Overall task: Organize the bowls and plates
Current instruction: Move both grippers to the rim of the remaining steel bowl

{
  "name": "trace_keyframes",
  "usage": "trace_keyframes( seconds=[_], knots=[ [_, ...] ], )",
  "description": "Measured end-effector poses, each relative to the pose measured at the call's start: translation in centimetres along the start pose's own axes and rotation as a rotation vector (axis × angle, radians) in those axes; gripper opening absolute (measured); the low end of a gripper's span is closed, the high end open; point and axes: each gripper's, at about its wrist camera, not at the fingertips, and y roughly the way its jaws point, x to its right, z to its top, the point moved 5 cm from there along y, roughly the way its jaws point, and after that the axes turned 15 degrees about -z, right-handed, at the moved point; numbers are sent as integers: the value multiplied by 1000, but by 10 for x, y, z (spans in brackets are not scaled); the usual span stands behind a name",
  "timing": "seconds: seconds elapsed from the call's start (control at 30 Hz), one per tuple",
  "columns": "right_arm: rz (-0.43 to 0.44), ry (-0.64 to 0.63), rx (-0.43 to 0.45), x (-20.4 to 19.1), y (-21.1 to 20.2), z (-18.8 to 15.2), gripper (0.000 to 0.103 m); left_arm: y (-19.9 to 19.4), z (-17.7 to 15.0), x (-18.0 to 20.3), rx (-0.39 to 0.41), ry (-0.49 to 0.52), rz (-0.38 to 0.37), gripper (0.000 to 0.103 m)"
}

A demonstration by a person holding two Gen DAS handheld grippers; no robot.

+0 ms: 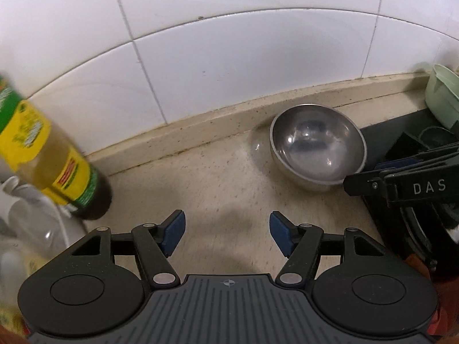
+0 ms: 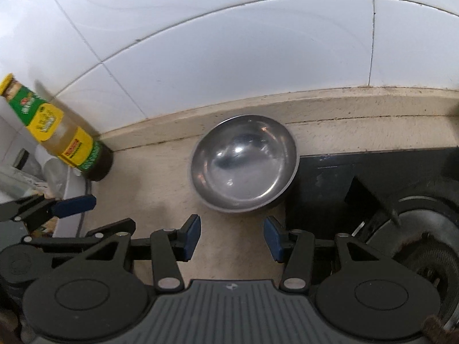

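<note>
Against the backsplash ledge, beside the stove (image 2: 330, 189), sits an empty steel bowl (image 2: 243, 169). Left gripper (image 1: 226, 232) and right gripper (image 2: 231, 238) hover short of it over the counter (image 1: 218, 177), fingers apart, gripping nothing.

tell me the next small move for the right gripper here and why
Probably ease the right gripper forward and down toward the near rim of the steel bowl. The bowl sits upright and empty on the counter, just ahead of the open, empty gripper, its right edge against the black stove. The left gripper, also empty, is farther off, near the oil bottle.
</note>
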Motion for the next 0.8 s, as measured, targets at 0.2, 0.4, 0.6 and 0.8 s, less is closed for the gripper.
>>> trace_keyframes(
  seconds=[0.2,0.4,0.6,0.8],
  knots=[
    [-39,17,-15,15,17,22,45,24,18,-4,-43,-16,-31,72],
    [-58,-4,-48,17,35,31,45,42,26,-3,-81,2,-45,72],
    [-56,-34,-53,13,41,38,46,52,34,-1,-96,-5,-66,72],
    [-61,-52,-59,12,44,47,46,67,34,-5,-127,-22,-65,72]
  ],
)
